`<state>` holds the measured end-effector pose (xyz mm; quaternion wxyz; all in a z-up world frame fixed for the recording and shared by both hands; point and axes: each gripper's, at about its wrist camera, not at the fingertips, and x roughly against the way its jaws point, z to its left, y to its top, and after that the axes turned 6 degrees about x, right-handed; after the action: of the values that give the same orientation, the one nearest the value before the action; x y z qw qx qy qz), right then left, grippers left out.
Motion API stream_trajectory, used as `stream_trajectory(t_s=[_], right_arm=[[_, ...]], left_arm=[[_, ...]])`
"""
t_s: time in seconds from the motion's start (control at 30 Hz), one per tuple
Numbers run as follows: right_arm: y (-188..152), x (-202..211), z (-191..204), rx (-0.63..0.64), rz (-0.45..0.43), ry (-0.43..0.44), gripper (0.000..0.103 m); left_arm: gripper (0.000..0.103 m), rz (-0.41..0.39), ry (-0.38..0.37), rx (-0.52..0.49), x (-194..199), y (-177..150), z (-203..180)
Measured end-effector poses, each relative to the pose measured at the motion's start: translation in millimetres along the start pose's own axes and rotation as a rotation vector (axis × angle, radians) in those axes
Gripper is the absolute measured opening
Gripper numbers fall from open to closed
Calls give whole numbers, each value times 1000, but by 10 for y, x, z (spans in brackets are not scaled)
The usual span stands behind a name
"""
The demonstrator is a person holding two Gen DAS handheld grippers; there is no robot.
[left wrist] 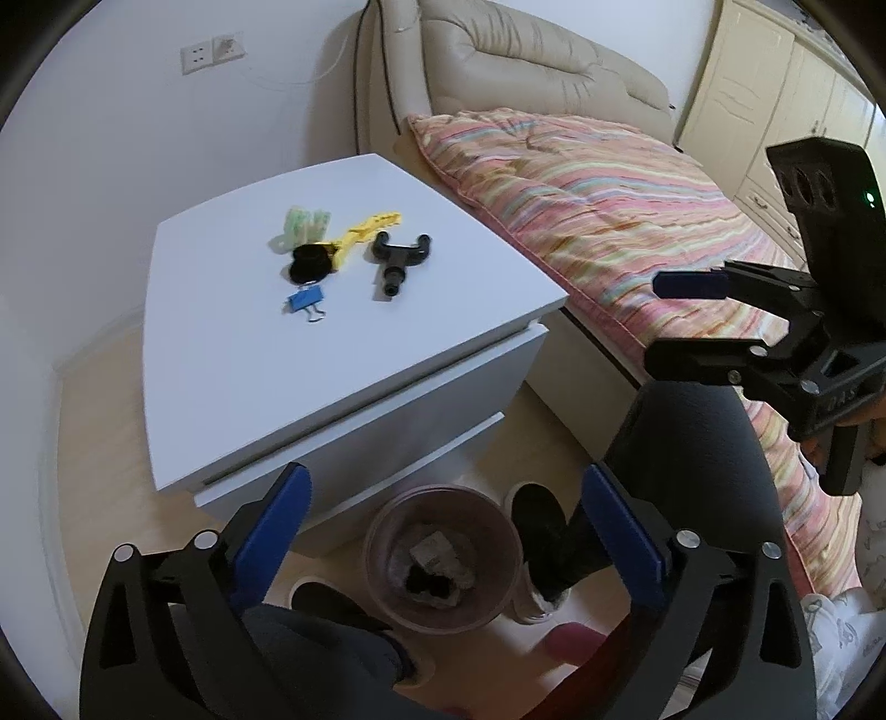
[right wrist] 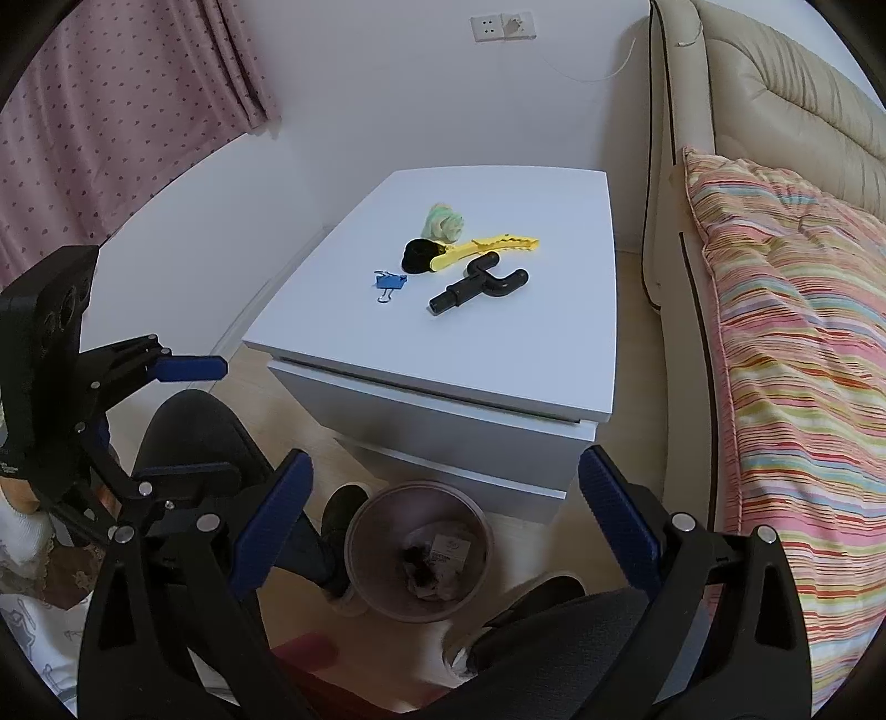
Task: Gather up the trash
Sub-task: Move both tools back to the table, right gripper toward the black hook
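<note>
A white nightstand carries a green-white crumpled wad, a yellow clip, a black round piece, a blue binder clip and a black Y-shaped hook. A pinkish trash bin stands on the floor in front, holding crumpled paper. My left gripper is open and empty above the bin. My right gripper is open and empty, also above the bin.
A bed with a striped pink quilt and a beige padded headboard lies right of the nightstand. The person's legs and shoes flank the bin. A pink curtain hangs left. Wall sockets sit above the nightstand.
</note>
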<state>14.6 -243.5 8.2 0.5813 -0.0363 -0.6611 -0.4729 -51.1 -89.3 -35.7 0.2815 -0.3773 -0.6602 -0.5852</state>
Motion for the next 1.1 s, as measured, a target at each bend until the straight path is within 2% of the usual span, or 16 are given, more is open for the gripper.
stream_trajectory(t_s=[0.6, 0.87, 1.1], right_arm=[[119, -56, 73, 34, 6, 21, 96], [425, -113, 31, 99, 7, 26, 96], [826, -244, -9, 210, 31, -3, 96]], left_arm=[[95, -38, 36, 64, 80, 65, 212], [96, -81, 50, 92, 136, 186, 339], [96, -108, 61, 96, 160, 314, 395]])
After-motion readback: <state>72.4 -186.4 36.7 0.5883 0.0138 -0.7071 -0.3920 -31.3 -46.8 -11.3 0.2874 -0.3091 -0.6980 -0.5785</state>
